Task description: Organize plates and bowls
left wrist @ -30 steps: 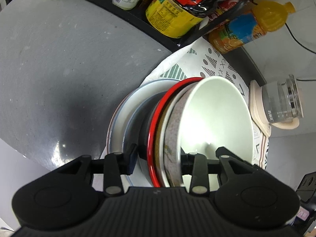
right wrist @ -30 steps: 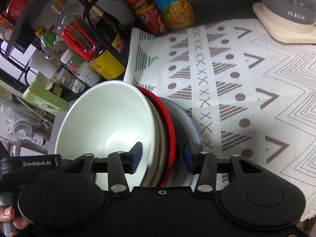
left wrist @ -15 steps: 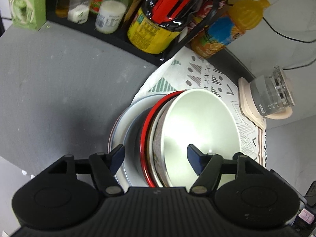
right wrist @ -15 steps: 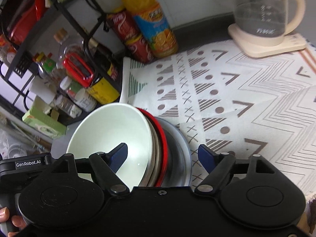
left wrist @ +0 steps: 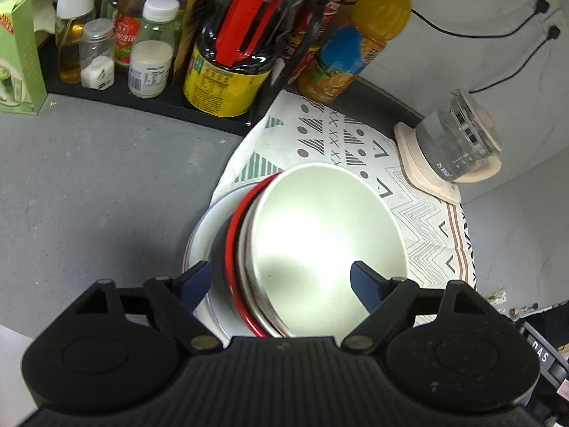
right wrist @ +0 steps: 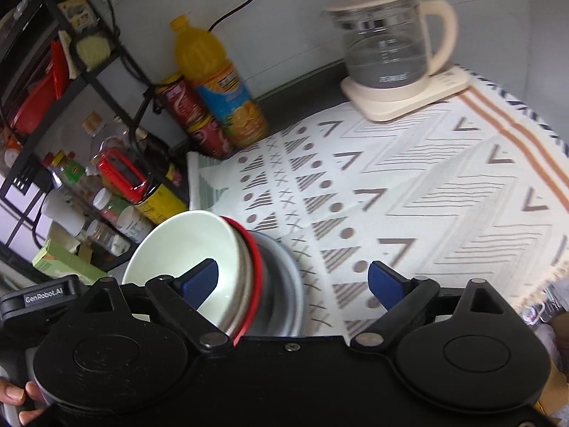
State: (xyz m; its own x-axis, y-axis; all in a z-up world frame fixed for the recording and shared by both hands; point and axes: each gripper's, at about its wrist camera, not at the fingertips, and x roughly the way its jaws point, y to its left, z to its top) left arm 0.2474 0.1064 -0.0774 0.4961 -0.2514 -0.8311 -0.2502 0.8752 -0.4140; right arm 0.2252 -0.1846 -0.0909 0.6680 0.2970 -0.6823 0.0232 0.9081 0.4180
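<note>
Fingers of left gripper (left wrist: 279, 281) and right gripper (right wrist: 293, 281) spread, gripping nothing; bowl stack (left wrist: 320, 242) between them.

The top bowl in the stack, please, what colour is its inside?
Pale green-white, plain, with no pattern; the top bowl shows best in the left wrist view.
</note>
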